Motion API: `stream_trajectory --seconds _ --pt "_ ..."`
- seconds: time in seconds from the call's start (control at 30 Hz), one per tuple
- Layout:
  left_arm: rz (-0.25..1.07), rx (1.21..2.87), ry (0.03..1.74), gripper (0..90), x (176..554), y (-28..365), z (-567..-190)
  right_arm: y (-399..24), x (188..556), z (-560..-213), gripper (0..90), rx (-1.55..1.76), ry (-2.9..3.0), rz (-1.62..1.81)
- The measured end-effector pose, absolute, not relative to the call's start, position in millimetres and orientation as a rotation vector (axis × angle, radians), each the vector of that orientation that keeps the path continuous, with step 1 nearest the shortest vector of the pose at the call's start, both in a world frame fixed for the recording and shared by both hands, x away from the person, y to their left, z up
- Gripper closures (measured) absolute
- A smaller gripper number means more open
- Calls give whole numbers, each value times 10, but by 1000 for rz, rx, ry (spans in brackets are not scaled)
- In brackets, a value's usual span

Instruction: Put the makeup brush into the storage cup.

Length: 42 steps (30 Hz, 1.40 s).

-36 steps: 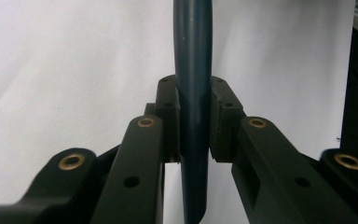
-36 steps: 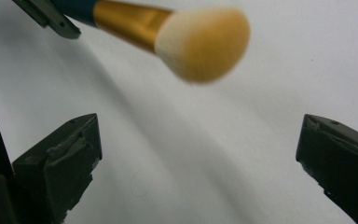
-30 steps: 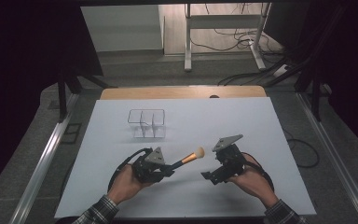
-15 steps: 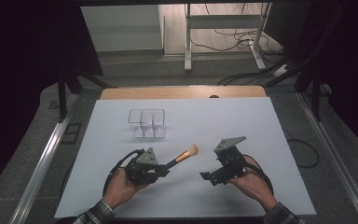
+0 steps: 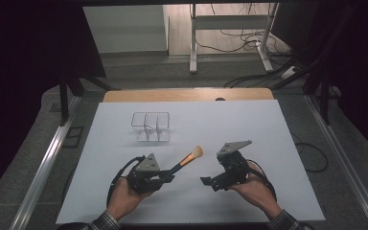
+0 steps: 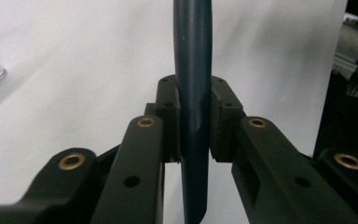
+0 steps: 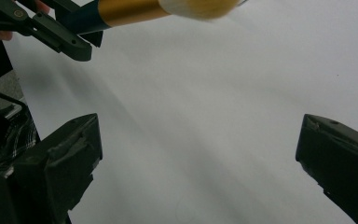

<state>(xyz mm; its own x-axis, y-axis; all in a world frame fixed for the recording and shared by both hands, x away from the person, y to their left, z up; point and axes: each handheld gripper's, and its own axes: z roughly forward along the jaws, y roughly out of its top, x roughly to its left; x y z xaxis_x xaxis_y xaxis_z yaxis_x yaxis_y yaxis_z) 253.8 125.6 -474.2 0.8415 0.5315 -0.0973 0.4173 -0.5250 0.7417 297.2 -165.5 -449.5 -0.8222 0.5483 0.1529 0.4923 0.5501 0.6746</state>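
Observation:
A makeup brush (image 5: 188,159) with a dark blue handle, gold ferrule and pale bristles is held above the white table sheet (image 5: 249,124). It points up and to the right. My left gripper (image 5: 168,175) is shut on its handle. In the left gripper view the handle (image 6: 193,70) stands upright, squeezed between the pads (image 6: 170,116). My right gripper (image 5: 210,184) hovers just right of the brush, its jaws wide apart with nothing between them. In the right gripper view (image 7: 200,140) the brush (image 7: 135,11) crosses the top, and the left gripper (image 7: 60,35) is at upper left.
A clear plastic organiser (image 5: 151,127) with several compartments stands on the sheet beyond the left gripper. A wooden table edge (image 5: 187,94) runs along the far side. Metal rails (image 5: 43,167) flank the table, and cables trail from both grippers.
My left gripper has drifted a little to the left with the brush still in it. The right gripper has hardly moved.

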Motion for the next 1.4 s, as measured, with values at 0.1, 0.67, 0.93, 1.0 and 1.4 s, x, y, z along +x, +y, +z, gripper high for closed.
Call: stream_trajectory --seconds 0.1,0.67,0.93,1.0,1.4 --pt "175 2180 687 773 2530 1247 -4740 -1615 2970 -4480 2 931 2696 1177" --pt "163 2177 629 772 2488 1088 -4767 -1417 2988 -4401 128 1032 2661 1368" --pt "159 2183 625 772 2487 1066 -4777 -1413 3020 -4414 247 1099 2626 1457" --pt "158 2181 626 772 2488 1063 -4781 -1440 3029 -4414 369 1149 2587 1505" --pt "170 2195 633 482 2521 994 -4789 -1579 3089 -4429 737 1341 2531 1794"
